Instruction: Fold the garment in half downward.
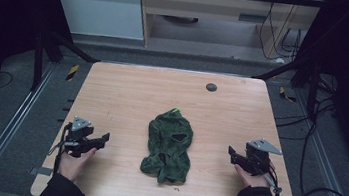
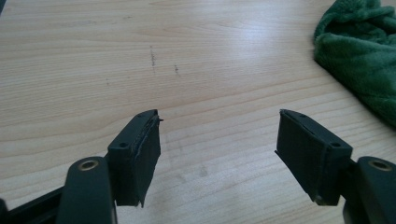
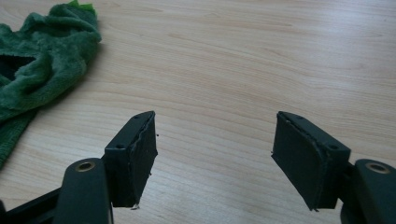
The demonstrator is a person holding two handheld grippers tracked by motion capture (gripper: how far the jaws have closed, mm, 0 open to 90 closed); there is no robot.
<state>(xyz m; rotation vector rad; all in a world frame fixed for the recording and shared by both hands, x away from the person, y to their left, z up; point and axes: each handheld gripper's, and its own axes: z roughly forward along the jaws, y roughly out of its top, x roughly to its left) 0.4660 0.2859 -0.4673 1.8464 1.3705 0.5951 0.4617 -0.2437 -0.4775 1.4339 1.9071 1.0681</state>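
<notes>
A crumpled dark green fleece cloth (image 1: 169, 145) lies in the middle of the wooden table (image 1: 128, 87). My left gripper (image 1: 103, 138) rests near the table's left side, open, with nothing between its jaws. In the left gripper view the cloth (image 2: 362, 51) lies ahead to the right of the open left gripper (image 2: 219, 128). My right gripper (image 1: 231, 153) rests near the right side, open and empty. In the right gripper view the cloth (image 3: 37, 60) sits at the upper left, apart from the open right gripper (image 3: 215, 128).
A small dark round disc (image 1: 211, 87) sits in the tabletop near the far edge. Metal rails (image 1: 14, 118) run along both sides of the table. Cables (image 1: 312, 190) lie on the floor at the right. A wooden cabinet (image 1: 213, 12) stands beyond the table.
</notes>
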